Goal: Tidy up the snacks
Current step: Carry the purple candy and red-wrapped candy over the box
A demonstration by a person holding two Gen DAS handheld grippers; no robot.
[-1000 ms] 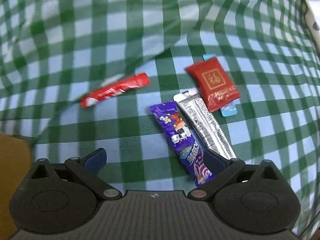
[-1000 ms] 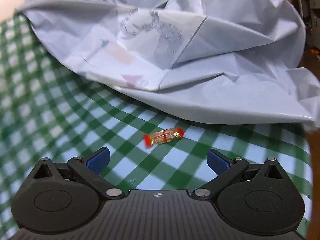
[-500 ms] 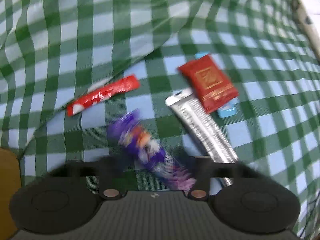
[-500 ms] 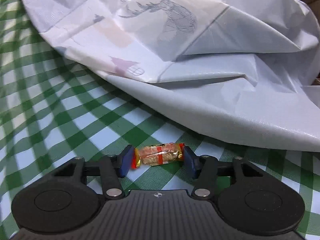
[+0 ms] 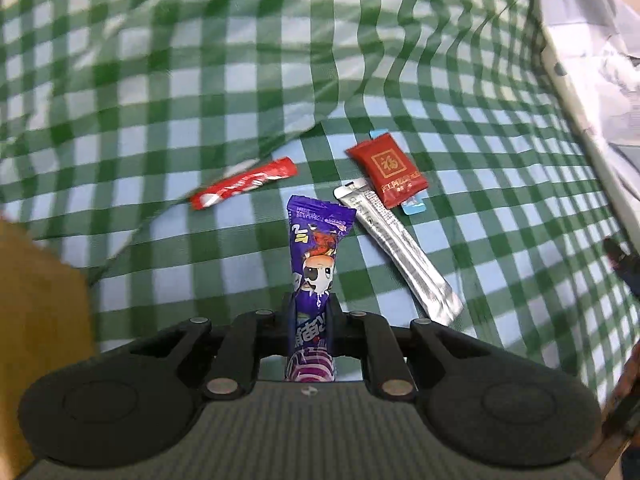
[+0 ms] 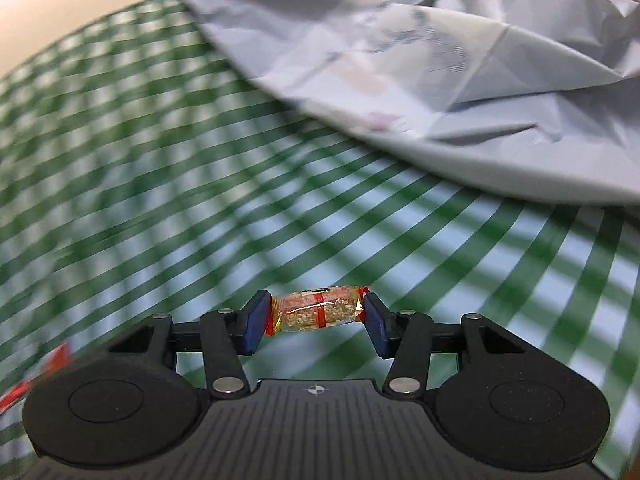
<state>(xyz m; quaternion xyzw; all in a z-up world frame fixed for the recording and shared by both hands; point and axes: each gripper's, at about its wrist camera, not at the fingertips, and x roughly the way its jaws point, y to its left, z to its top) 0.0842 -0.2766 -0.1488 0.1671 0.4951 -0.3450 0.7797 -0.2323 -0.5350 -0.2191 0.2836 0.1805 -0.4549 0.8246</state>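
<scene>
**Operator:** Left wrist view first, biggest thing down. I see the green-checked cloth (image 5: 500, 240) covering the desk, rumpled into folds at the top, with a pale printed plastic bag (image 5: 600, 64) along its right edge and a brown cardboard surface (image 5: 36, 300) at the left.

**Partner:** And the snacks?

**Operator:** My left gripper (image 5: 310, 312) has just been closing and now clamps the purple milk-candy packet (image 5: 316, 248) near its lower end. Its long axis runs straight away from the camera, the crimped top pointing up the frame. On the cloth behind it lie a silver stick sachet (image 5: 394, 244), slanting from upper left to lower right, a long red wrapper (image 5: 244, 182) tilted the other way, and a red square sachet (image 5: 386, 170) resting on a small blue packet (image 5: 414, 206) and touching the silver stick's upper end.

**Partner:** Right side?

**Operator:** Right wrist view is motion-blurred. The same bag (image 6: 460, 80) fills the top right over the cloth (image 6: 160, 200). My right gripper (image 6: 316, 316) pinches a small clear candy with red bands (image 6: 316, 314) end to end, so its long axis lies crosswise between the pads, level across the frame.
</scene>
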